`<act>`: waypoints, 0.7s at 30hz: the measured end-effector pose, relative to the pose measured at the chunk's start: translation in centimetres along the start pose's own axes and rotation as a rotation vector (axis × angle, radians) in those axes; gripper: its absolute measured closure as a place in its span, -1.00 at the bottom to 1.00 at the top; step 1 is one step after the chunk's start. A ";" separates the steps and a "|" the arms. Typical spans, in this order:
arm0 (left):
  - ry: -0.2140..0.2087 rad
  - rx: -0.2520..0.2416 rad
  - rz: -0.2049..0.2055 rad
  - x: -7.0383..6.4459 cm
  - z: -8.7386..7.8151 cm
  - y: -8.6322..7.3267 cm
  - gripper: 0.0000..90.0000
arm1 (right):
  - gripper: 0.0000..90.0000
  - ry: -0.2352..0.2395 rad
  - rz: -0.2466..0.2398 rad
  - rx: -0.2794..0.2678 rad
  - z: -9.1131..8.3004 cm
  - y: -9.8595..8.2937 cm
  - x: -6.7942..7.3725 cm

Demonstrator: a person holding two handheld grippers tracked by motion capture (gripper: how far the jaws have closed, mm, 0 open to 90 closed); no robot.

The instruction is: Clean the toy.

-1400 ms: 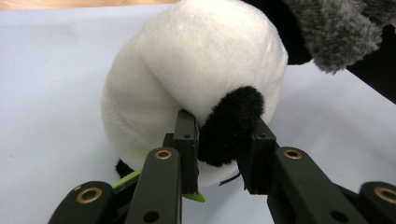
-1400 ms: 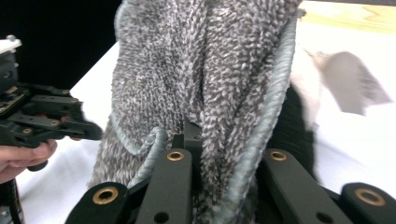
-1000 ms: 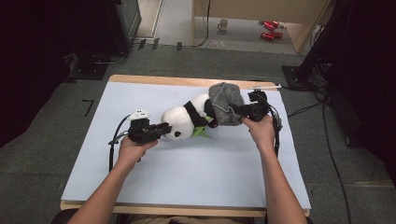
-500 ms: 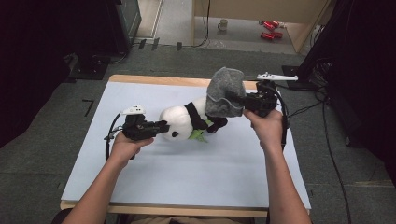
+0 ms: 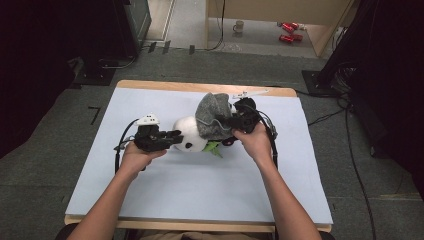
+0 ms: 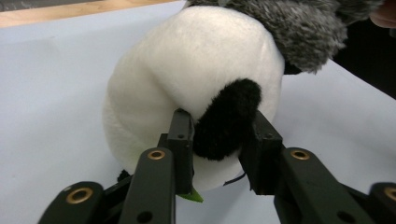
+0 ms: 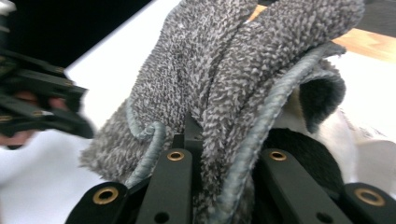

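A white and black panda plush (image 5: 186,136) lies on its side mid-table. My left gripper (image 5: 175,136) is at its left end. In the left gripper view the jaws (image 6: 223,135) are shut on a black paw (image 6: 227,119) of the panda (image 6: 187,70). A grey fuzzy cloth (image 5: 212,116) is draped over the panda's right half. My right gripper (image 5: 229,123) holds it from the right. In the right gripper view the jaws (image 7: 219,140) are shut on the cloth (image 7: 205,70) at its corded hem, with a black part of the panda (image 7: 303,154) behind.
A pale blue mat (image 5: 210,190) covers the wooden table (image 5: 160,86). A green leaf (image 5: 214,148) sticks out under the panda. Cables (image 5: 345,130) trail off the right side. A mug (image 5: 239,26) and red cans (image 5: 288,31) sit on the far floor.
My right gripper lifted the grey cloth, then carried it left and down over the panda. My left gripper kept its hold and barely shifted.
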State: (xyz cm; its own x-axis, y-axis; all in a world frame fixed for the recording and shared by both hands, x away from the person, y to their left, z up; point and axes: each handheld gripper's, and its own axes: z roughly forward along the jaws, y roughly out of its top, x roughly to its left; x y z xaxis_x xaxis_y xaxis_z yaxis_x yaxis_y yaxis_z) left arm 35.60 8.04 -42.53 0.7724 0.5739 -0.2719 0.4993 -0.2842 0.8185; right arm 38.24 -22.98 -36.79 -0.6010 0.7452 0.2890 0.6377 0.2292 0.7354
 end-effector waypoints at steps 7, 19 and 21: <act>0.034 -0.040 0.022 0.3 -0.3 -0.6 -0.09 | 0.79 -0.045 0.033 -0.027 -0.2 -0.5 -1.6; 0.034 -0.069 0.030 2.0 2.9 -2.4 -0.31 | 0.79 -0.046 0.108 -0.064 -1.1 -0.9 -4.0; 0.027 -0.106 0.011 2.2 3.5 -2.4 -0.36 | 0.79 -0.043 0.117 -0.065 -1.2 -1.0 -4.2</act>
State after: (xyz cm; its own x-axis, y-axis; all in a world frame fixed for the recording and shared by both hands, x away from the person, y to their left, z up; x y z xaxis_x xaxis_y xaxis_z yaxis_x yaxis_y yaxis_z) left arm 37.46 7.35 -46.86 0.7663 0.5918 -0.2501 0.4452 -0.2084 0.8709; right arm 39.56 -27.14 -38.01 -0.5023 0.7908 0.3497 0.6687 0.0989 0.7369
